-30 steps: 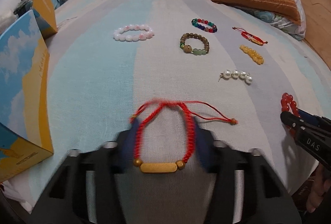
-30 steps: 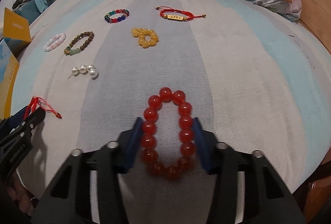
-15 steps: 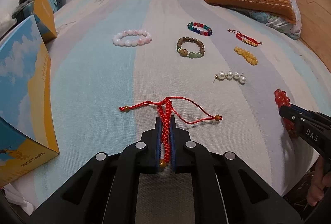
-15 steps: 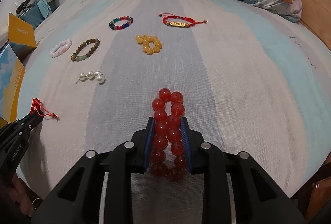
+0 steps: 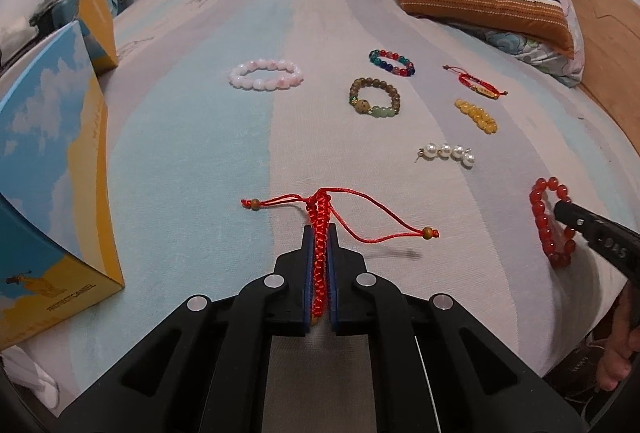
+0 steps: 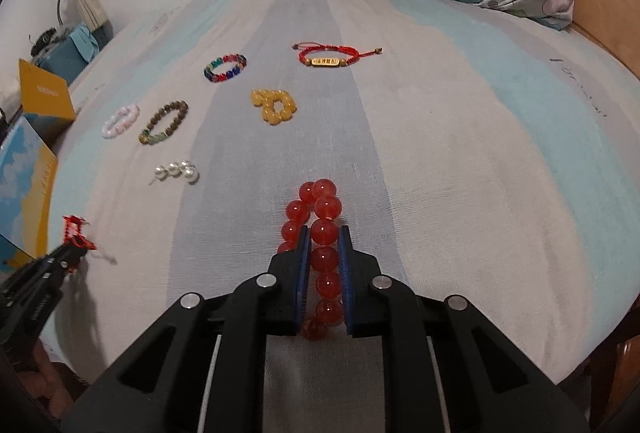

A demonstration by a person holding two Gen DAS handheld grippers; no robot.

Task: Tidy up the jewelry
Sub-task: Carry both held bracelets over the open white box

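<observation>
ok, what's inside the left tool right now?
The left tool is shut on the red cord bracelet, its braid pinched flat. Two loose cord ends trail out onto the bedsheet. The bracelet's lower end is hidden between the pads.

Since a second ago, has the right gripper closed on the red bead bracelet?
Yes. The right gripper fingers closed inward, squeezing the red bead bracelet narrow; yellow bead bracelet beyond stayed put.

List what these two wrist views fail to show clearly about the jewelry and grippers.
- Red cord bracelet: in the left wrist view its bar end is hidden between the left gripper pads.
- Red bead bracelet: in the right wrist view its near beads are hidden by the right gripper.
- Gold plate on the far cord bracelet: engraving too small to read.
- Yellow-and-blue box: cut off by the left wrist view's edge.
</observation>
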